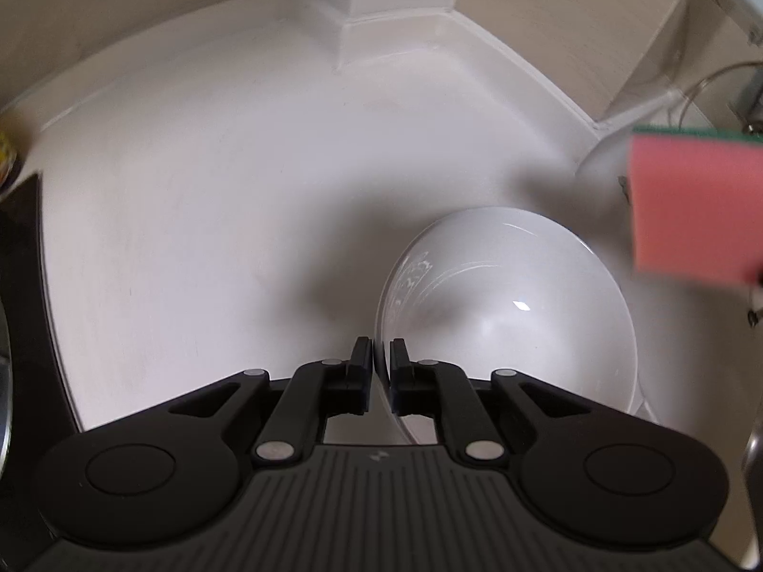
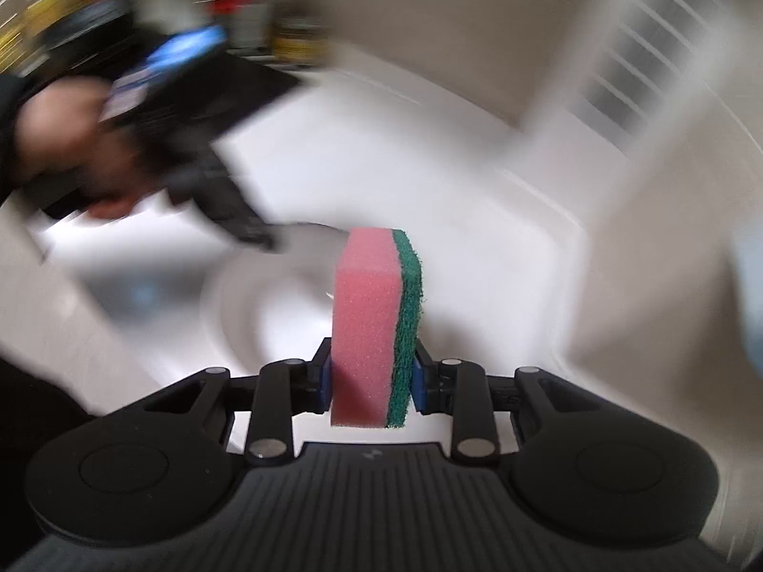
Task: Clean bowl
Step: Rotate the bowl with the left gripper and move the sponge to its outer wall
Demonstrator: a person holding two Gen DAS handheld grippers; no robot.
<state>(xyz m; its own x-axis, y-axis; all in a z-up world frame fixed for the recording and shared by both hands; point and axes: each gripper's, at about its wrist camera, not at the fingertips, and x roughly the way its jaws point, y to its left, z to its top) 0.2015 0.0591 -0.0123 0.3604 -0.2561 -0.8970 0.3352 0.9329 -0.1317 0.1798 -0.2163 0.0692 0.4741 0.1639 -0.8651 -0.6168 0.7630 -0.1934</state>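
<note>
Left gripper (image 1: 380, 357) pinches the rim of the white bowl (image 1: 515, 305), tilted on the white counter (image 1: 214, 190). Right gripper (image 2: 372, 376) clamps a pink-and-green sponge (image 2: 376, 324) near the bowl.

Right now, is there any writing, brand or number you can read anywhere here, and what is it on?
None can be read.
Blue label on the device in the person's hand: blurred by motion, unreadable.
Bottles and packs at the back: blurred, unreadable.
Small moulded mark on the left gripper's body: a logo, no letters.
Sponge, bowl: no text.
</note>
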